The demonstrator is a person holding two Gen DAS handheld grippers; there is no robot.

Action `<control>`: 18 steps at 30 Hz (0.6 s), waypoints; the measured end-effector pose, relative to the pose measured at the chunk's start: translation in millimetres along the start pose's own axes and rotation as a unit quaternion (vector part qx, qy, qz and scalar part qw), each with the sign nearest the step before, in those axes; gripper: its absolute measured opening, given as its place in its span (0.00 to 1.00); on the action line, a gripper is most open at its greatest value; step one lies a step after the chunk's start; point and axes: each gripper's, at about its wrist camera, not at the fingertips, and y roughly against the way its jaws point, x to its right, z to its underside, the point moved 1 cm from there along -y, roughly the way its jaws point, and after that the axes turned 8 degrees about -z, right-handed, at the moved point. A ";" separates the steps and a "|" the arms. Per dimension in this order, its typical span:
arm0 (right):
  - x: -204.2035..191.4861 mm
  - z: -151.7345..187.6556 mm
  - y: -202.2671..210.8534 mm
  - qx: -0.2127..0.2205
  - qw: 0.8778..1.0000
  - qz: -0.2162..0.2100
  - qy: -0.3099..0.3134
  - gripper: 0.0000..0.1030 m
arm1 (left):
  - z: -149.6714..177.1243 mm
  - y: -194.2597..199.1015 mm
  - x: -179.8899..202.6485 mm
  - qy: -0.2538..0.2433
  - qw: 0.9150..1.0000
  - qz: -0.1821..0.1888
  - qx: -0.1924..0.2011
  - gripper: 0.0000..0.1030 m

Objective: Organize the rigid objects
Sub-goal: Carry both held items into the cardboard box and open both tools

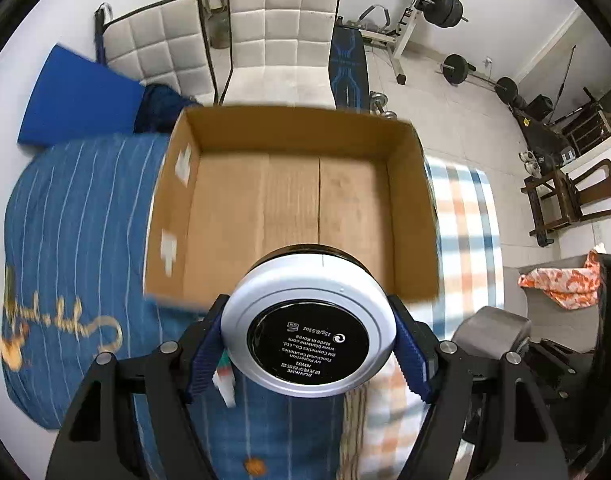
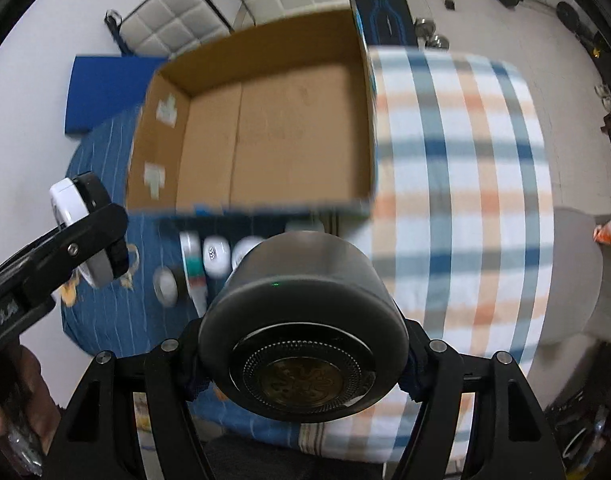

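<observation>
I have the white compact (image 1: 308,330) clenched between the left gripper (image 1: 309,344) pads, its black printed base facing the camera, held just short of the near wall of the cardboard box (image 1: 293,200). My right gripper (image 2: 303,364) grasps the dark round jar (image 2: 303,344) the same way, short of that same near wall. The box sits open on the bed with nothing visible on its floor. A few more small containers (image 2: 209,260) wait on the blue blanket (image 2: 105,320) in front of it. I judge this the carry-to-box step; next I must clear the near wall with each load, lower it, then release.
</observation>
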 end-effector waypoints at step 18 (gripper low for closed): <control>-26.7 -219.2 -169.1 -0.044 0.996 0.080 0.020 0.71 | -133.0 -208.8 -23.7 0.017 0.984 0.058 -0.165 0.71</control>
